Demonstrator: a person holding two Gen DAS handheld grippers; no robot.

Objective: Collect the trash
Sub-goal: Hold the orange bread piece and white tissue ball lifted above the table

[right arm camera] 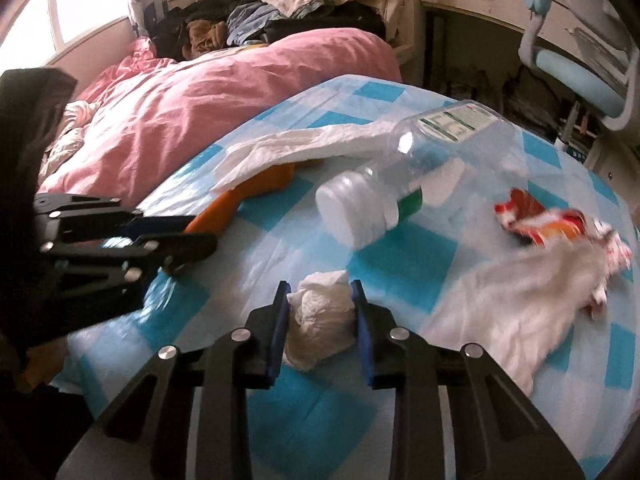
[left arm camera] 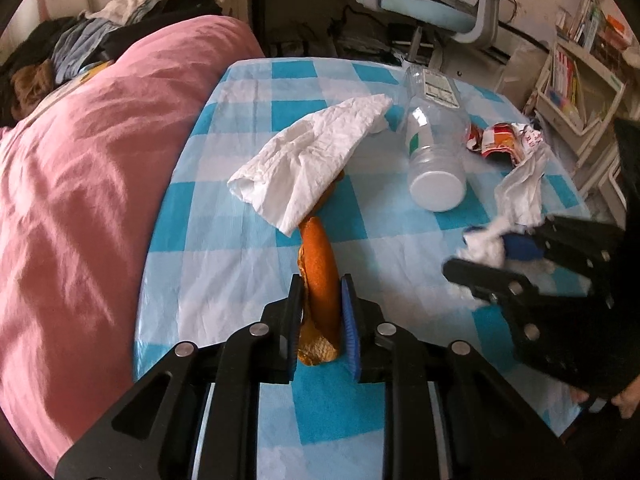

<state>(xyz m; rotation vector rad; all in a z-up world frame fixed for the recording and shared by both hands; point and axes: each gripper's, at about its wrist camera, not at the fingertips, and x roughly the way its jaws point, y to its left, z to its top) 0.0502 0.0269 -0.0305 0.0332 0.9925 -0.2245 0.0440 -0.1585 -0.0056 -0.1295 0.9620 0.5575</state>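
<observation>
We are mid-pickup on the tabletop (left arm camera: 248,264): left hand-held gripper (left arm camera: 320,300) clamps the orange peel (left arm camera: 320,276), right hand-held gripper (right arm camera: 320,312) pinches a tissue wad (right arm camera: 320,328); next, lift both clear.

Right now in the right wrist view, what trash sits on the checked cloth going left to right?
Orange peel held in the left claw → crumpled tissue ball between the right claw's pads → clear plastic bottle lying on its side → red snack wrapper.
</observation>
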